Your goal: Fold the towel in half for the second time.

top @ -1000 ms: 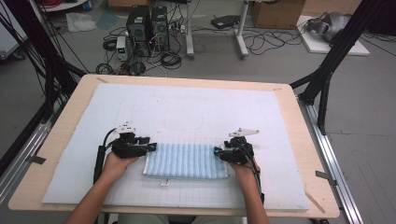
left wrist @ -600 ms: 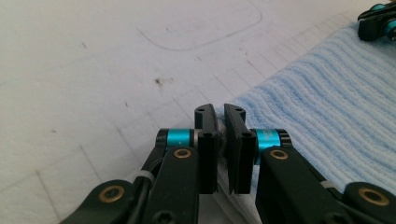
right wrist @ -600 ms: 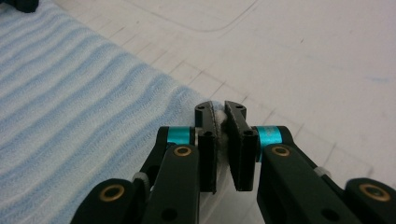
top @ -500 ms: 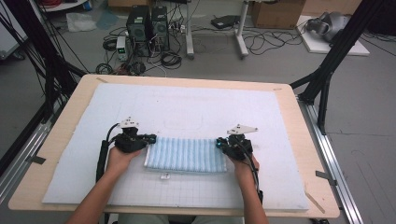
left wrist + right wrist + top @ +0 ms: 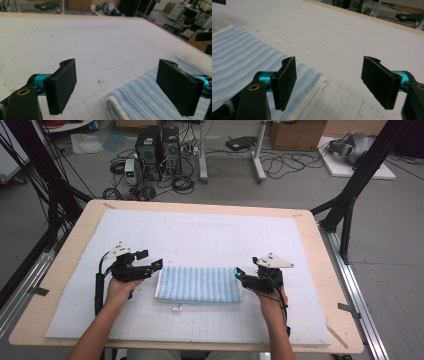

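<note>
Blue-striped folded towel (image 5: 198, 284) lengthwise between left tongs (image 5: 159, 263) and right tongs (image 5: 239, 274), both just-opened wide, empty.

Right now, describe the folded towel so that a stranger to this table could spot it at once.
Start at the wooden table and the big white mat that covers most of it. On the mat's near half, between the left gripper and the right gripper, lies the towel. It is the one soft, light blue thing there, ribbed with fine stripes and folded into a flat rectangle.

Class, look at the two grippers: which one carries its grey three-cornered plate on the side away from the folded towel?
The right gripper: its plate sits outward, away from the folded towel. The left gripper does likewise, less clearly.
</note>
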Demonstrator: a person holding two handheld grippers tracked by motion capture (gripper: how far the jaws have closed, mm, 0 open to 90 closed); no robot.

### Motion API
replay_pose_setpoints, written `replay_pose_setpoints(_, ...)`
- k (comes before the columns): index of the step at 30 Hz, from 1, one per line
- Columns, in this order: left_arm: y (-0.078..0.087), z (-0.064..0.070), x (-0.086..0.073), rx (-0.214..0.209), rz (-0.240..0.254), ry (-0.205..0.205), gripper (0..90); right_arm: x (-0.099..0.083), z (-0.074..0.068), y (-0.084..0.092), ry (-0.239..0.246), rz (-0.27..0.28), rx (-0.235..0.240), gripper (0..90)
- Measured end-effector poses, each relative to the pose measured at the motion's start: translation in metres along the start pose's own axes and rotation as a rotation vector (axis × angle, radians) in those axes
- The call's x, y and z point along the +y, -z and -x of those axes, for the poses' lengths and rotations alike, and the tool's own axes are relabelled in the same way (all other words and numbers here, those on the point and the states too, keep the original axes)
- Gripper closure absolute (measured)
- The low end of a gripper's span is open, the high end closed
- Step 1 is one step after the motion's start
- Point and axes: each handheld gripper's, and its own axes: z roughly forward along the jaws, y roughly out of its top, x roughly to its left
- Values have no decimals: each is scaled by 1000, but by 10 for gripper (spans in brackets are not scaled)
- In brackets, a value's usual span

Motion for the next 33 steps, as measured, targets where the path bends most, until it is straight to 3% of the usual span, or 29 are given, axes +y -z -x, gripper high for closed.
replay_pose_setpoints(5,15,-1,2,20,17,-27,173,-8,8,24,38,-12,-4,166)
replay_pose_setpoints(8,23,-1,1,25,43,-44,173,-13,12,37,32,-4,-9,120)
replay_pose_setpoints(16,42,3,0,22,63,-72,180,-21,25,67,1,50,-33,112)
replay_pose_setpoints(21,49,3,-3,26,52,-85,187,-24,29,72,-24,48,-55,111)
replay_pose_setpoints(33,54,4,-4,33,42,-84,198,-23,25,66,-16,44,-54,111)
